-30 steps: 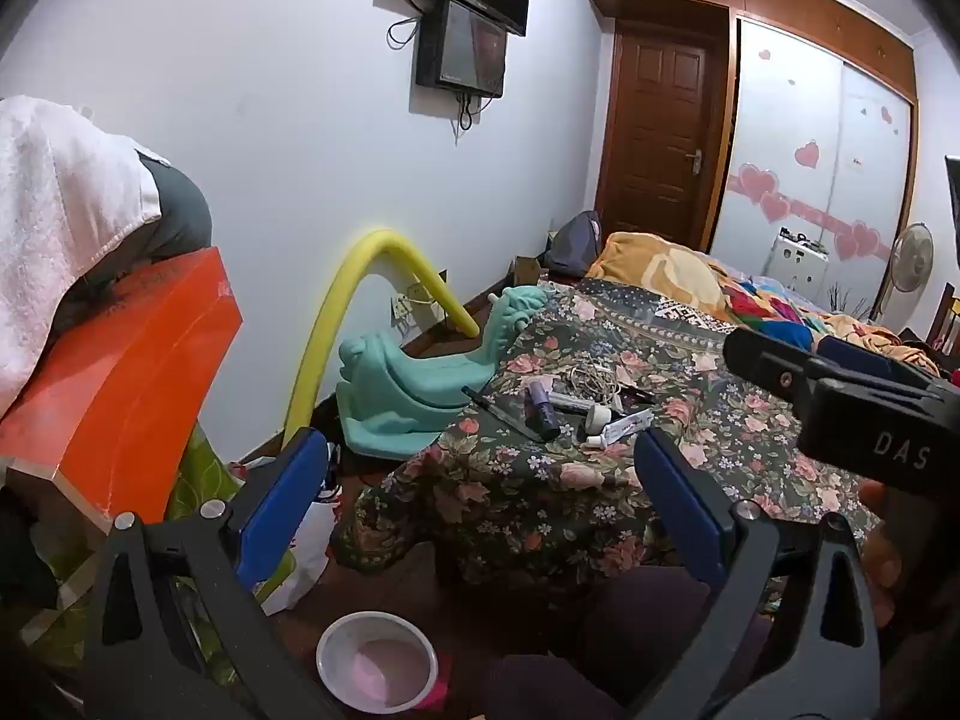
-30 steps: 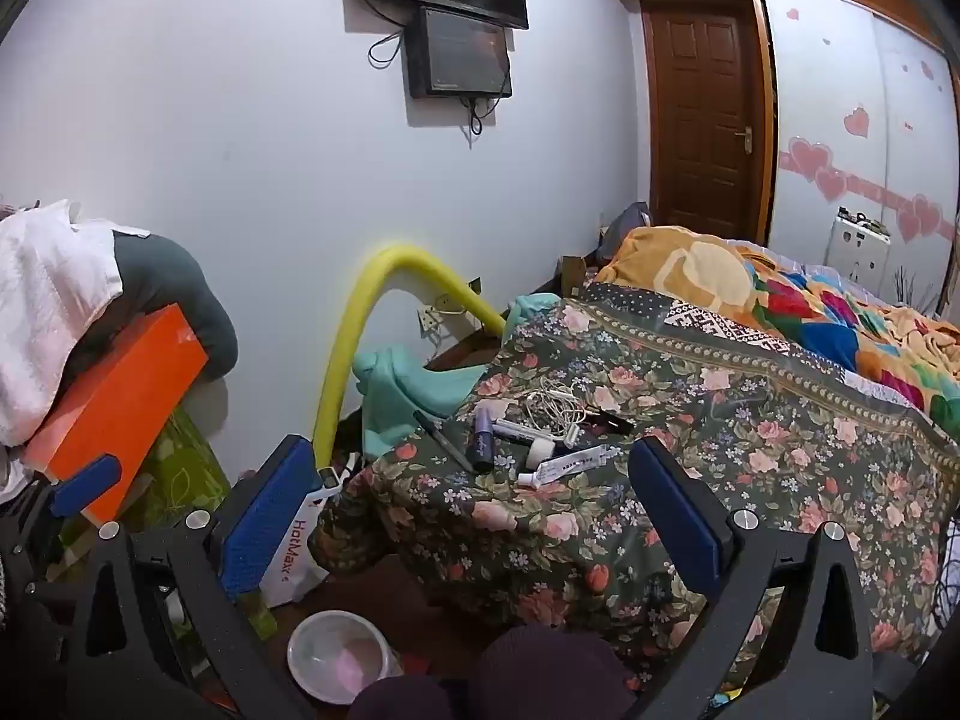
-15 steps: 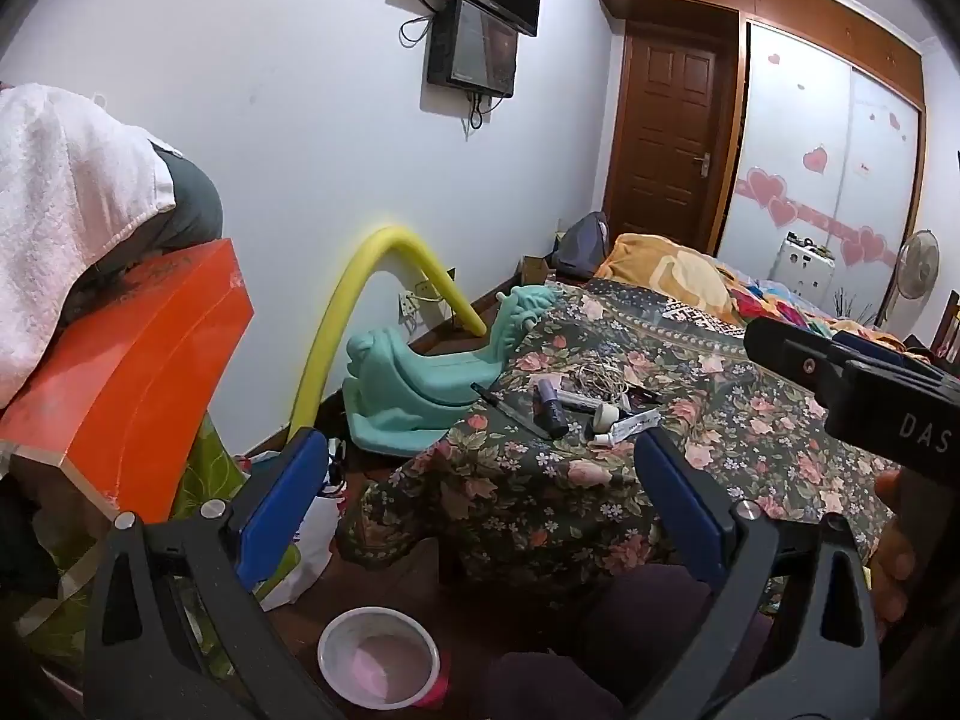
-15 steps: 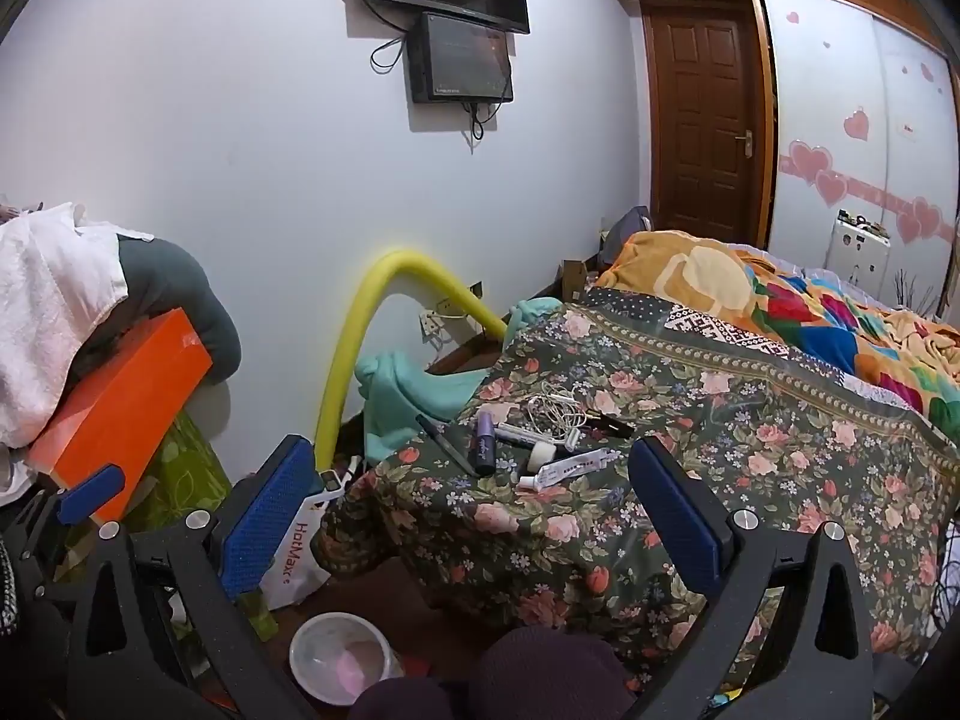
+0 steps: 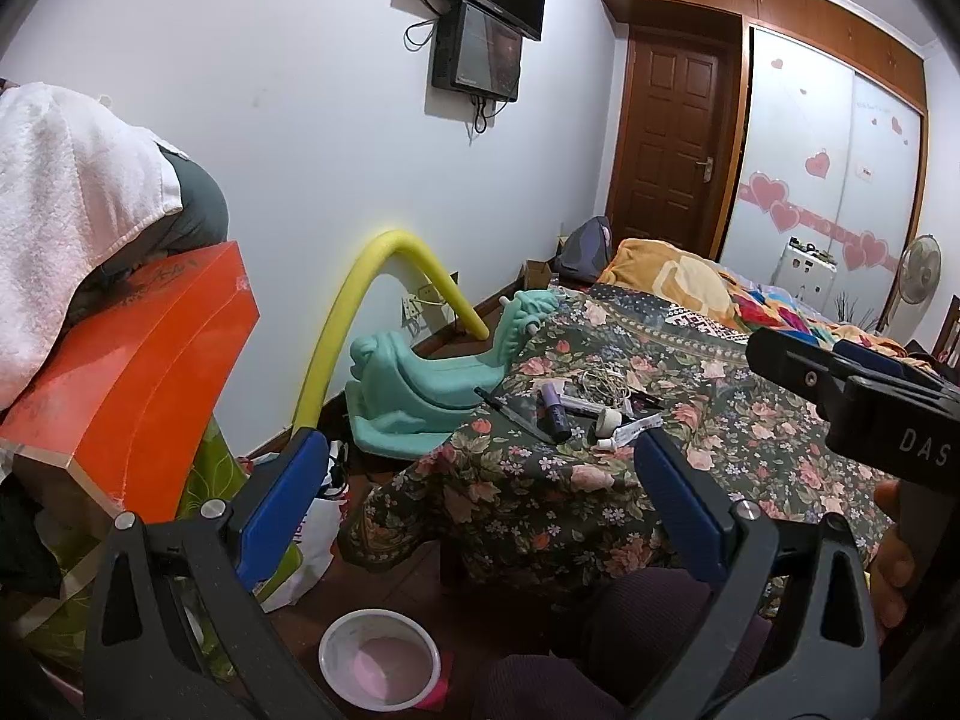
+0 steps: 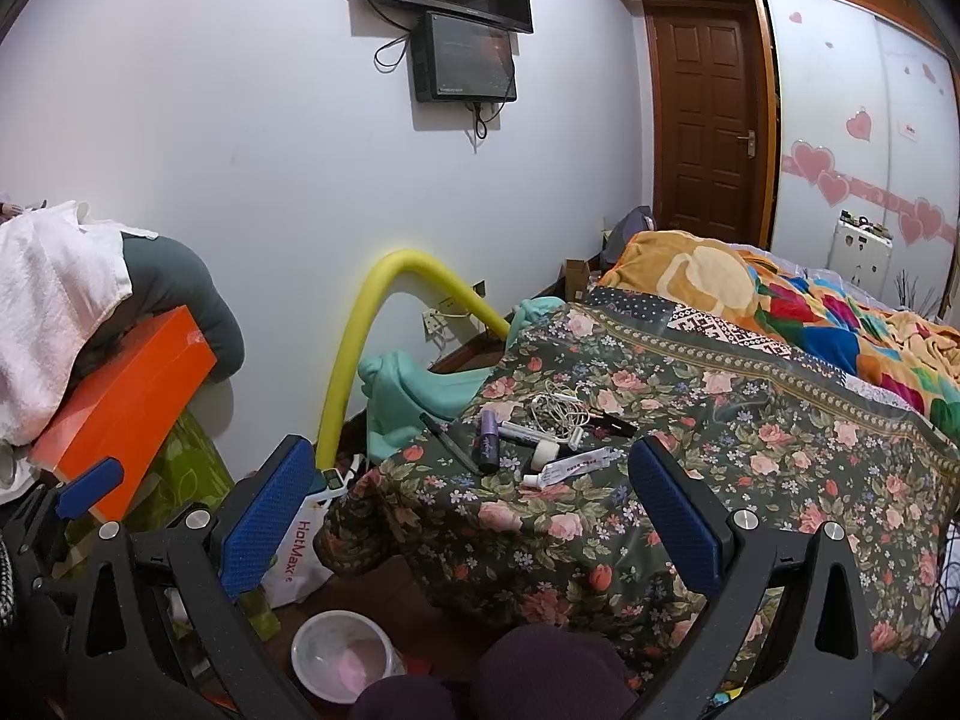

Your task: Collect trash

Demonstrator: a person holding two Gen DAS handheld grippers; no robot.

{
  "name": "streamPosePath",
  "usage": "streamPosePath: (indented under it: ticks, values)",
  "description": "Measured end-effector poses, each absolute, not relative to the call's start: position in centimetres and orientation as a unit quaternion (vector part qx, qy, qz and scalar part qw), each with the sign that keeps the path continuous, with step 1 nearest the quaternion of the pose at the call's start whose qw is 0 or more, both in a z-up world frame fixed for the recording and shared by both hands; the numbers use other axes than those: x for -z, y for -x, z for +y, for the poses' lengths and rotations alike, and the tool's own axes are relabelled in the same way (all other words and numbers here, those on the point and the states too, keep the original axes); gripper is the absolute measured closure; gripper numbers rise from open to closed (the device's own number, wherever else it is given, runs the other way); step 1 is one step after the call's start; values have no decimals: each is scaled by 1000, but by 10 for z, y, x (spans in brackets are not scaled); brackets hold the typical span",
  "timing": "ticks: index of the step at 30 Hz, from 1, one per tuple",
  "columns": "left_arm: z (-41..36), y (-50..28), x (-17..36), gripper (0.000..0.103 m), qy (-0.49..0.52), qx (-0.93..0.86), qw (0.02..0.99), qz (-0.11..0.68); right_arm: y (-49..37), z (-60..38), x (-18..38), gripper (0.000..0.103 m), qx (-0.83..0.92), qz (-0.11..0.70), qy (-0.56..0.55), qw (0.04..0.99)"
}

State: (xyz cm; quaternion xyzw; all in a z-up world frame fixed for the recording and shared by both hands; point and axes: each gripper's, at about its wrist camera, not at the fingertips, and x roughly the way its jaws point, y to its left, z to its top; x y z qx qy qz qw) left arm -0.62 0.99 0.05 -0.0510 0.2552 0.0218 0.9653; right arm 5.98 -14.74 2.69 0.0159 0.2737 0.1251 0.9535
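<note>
Left gripper (image 5: 480, 474): black plastic frame, ribbed blue pads (image 5: 282, 495), jaws spread wide, nothing between them. Right gripper (image 6: 474, 480): same build, jaws equally wide apart and empty, held above the bed's near corner.

On that corner, over a dark floral bedspread (image 6: 690, 480) of soft woven cloth, a loose scatter of small items: a flattened white squeeze tube with red print (image 6: 573, 465), lying just beside a short white cylindrical cap (image 6: 543, 451); a glossy purple cylindrical bottle (image 6: 489, 441); a slim black pen (image 6: 447, 441); a tangled white cord (image 6: 558, 408). All well ahead of both grippers' fingertips, touched by neither.

Below on the dark floor, a round translucent plastic tub with a pink bottom (image 5: 379, 657), near the person's dark-clothed knee (image 6: 540, 672).

Against the white wall, a bent yellow foam tube (image 5: 360, 312) arching over a moulded teal plastic rocker toy (image 5: 414, 384). At left, a glossy orange box (image 5: 138, 372) under a fluffy white towel (image 5: 54, 180). A crinkled white plastic bag with red lettering (image 6: 297, 546) slumped by the bedspread's hem.
</note>
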Motion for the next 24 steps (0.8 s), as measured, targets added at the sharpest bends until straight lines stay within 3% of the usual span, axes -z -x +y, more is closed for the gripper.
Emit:
streamPosePath:
  ticks: [24]
  values:
    - [8,6,2,0,49,-26,965,258,-55,-144,-26,0,-126,272,-14,954]
